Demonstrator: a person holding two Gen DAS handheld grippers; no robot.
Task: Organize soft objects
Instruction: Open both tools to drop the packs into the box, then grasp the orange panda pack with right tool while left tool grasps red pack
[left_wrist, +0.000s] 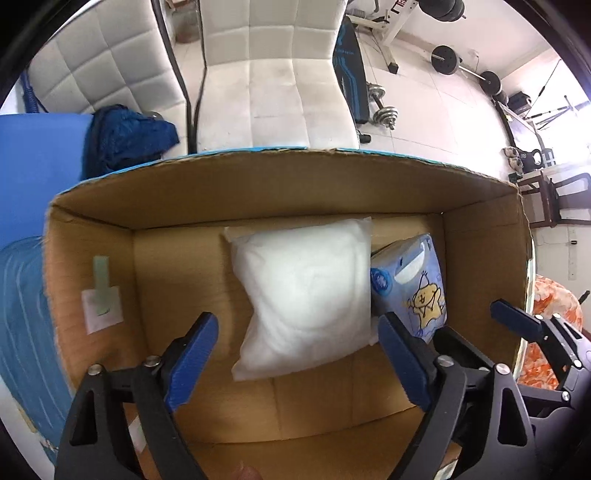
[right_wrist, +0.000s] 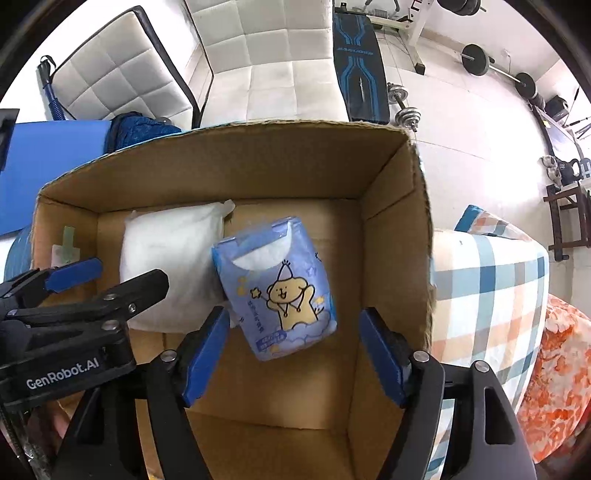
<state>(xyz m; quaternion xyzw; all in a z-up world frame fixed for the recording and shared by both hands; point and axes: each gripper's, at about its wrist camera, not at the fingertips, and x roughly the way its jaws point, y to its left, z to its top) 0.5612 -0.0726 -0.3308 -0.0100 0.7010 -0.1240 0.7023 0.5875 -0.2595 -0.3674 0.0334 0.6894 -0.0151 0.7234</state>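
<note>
Left wrist view looks down into an open brown cardboard box (left_wrist: 258, 192), where a plump white pillow (left_wrist: 303, 295) lies on the floor of the box. A blue plastic tissue pack printed with a yellow cartoon dog (right_wrist: 277, 288) leans against the pillow's right side, also inside the box. Left tool (left_wrist: 299, 354) hangs above the box with its blue pads spread wide, gripping nothing. Right tool (right_wrist: 295, 350) is likewise spread and empty, just over the tissue pack.

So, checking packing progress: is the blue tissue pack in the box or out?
In: the blue tissue pack lies on the cardboard box floor beside the white pillow.
</note>
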